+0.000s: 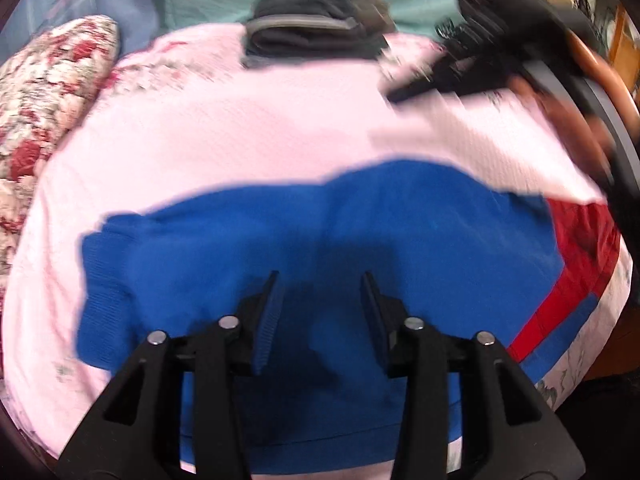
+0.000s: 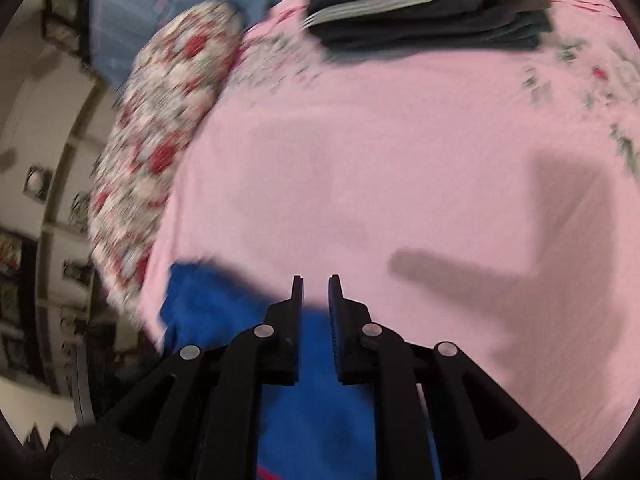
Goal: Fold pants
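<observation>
Lying flat across the near edge of the pink bedspread (image 1: 240, 132), one pair of blue knit pants with a red side stripe (image 1: 320, 224) looked partly folded, ribbed cuff at left. Two grippers hovered above: left gripper (image 1: 320, 300) spread wide, right gripper (image 2: 316, 304) slightly parted, neither gripping cloth. One stack of dark folded clothes (image 2: 424, 16) sat far back and one floral pillow (image 1: 44, 92) at left, bare bedspread between.

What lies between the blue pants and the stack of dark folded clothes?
Only bare pink bedsheet separates the blue pants from the dark folded stack; the left wrist view shows it best.
</observation>
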Action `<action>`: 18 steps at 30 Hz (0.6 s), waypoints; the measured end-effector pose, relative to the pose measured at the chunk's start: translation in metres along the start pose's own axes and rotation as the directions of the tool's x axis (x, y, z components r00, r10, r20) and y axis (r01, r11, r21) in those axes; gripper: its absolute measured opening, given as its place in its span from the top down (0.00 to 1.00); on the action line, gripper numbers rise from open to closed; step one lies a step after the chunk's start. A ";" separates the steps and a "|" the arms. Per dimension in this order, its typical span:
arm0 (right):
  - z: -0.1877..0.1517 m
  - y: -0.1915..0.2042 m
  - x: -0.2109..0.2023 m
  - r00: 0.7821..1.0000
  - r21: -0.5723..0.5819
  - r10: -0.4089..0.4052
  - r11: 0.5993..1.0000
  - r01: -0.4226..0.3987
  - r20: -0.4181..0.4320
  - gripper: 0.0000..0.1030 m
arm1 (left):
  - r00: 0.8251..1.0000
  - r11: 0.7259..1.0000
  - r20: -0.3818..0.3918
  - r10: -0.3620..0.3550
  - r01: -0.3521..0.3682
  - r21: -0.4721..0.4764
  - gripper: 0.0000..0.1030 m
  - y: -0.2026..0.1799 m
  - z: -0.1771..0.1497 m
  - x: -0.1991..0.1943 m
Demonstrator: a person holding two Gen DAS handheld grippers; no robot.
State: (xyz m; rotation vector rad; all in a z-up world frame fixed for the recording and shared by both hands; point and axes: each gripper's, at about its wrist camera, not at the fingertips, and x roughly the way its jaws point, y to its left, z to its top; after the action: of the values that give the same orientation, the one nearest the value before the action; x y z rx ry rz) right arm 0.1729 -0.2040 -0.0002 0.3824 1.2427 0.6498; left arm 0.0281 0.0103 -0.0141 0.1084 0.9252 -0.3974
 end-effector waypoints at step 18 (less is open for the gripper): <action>-0.062 0.024 0.064 0.953 -0.018 -0.304 0.953 0.304 0.001 0.91 | 0.980 0.977 -0.055 0.191 -0.196 -0.084 0.85 0.070 -0.003 0.026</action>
State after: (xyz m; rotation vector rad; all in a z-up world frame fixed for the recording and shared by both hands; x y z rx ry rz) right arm 0.1190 -0.1489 -0.0517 0.1695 1.2640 0.3964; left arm 0.0660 0.0685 -0.0421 0.1258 0.9675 -0.1734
